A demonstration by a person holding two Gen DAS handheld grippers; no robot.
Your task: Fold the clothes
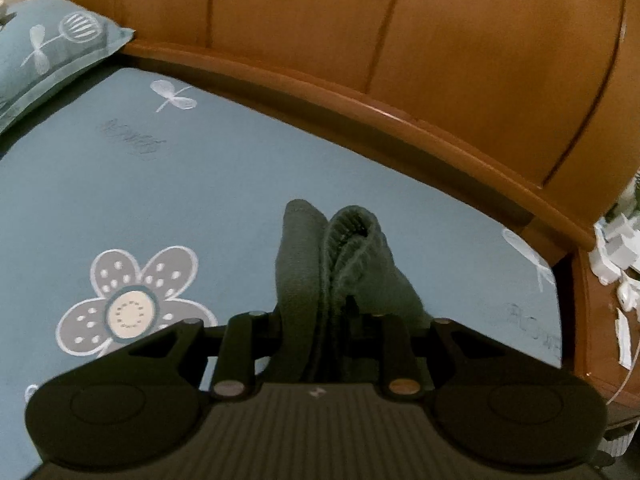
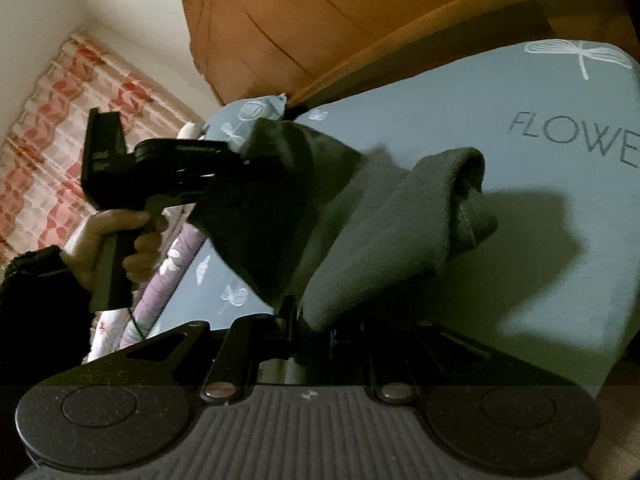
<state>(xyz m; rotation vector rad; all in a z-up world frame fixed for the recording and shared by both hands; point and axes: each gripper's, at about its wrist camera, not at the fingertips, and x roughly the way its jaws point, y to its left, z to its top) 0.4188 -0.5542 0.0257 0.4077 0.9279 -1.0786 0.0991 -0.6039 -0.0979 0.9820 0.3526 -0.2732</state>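
Both your grippers hold one dark green knit garment [image 2: 384, 232] above the blue flowered bedsheet [image 1: 200, 184].

Your left gripper [image 1: 320, 320] is clamped on a bunched fold whose ribbed edge stands up between its fingers. Your right gripper [image 2: 316, 324] grasps another part of the cloth, which hangs between the two tools. Your left hand [image 2: 108, 244] grips the handle. The wooden headboard [image 1: 360, 40] and a pillow [image 1: 52, 48] lie beyond.

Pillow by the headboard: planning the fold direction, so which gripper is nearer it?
Left. The left gripper, gripping the green knit garment, sits just before the pillow in the right wrist view; the right gripper holds the garment farther back, toward the camera.
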